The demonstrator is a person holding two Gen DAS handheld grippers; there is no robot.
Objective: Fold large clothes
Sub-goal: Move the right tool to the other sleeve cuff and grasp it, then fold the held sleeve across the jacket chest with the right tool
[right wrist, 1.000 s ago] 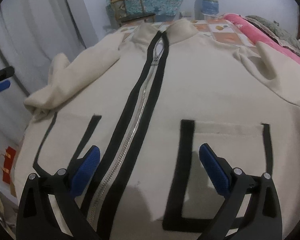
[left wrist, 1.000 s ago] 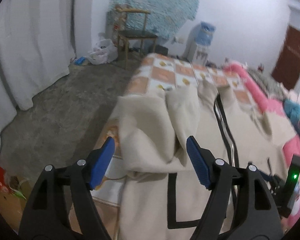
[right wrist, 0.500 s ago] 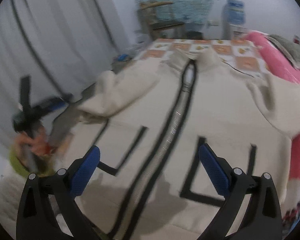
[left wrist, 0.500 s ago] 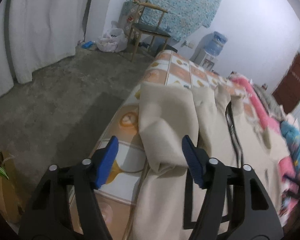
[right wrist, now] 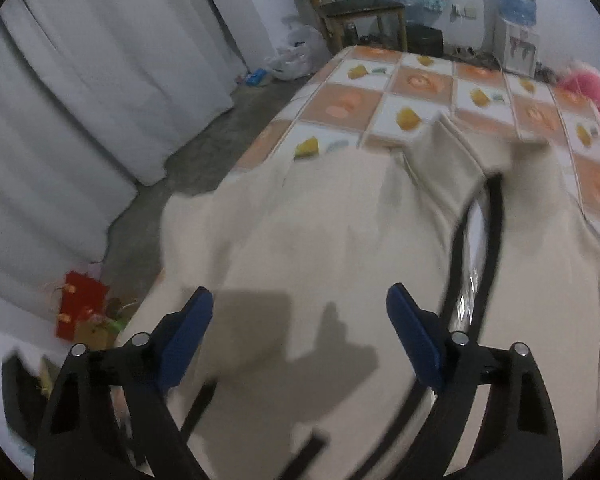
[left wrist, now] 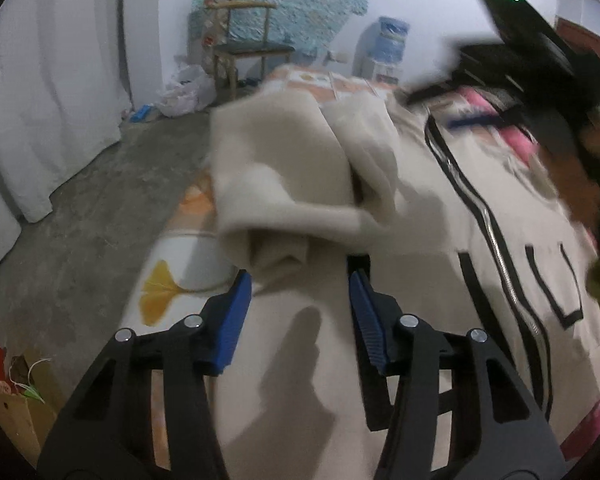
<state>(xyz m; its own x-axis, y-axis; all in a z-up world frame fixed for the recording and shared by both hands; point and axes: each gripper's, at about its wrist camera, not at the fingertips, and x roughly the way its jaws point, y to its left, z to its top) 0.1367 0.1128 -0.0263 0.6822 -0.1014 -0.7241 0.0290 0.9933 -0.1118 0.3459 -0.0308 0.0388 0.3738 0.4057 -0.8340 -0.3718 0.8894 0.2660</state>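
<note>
A cream jacket with black trim and a silver zipper lies spread front-up on the bed. Its left sleeve is folded in over the body, with the cuff end just ahead of my left gripper. That gripper's jaws are closing, the cuff edge sits at their tips, and the pads do not press on it. My right gripper hovers over the jacket near that same sleeve and shoulder; its jaws are closing slightly with only flat cloth below. The right gripper's blurred black body crosses the left wrist view.
The bed has a checked orange and white cover. White curtains hang along the left. A wooden chair, a water dispenser and a plastic bag stand at the back. A red bag lies on the concrete floor.
The left gripper has sunk toward the sleeve cuff and its jaws have narrowed. The right gripper has swung left from the pockets to the sleeve side, its jaws a little narrower.
</note>
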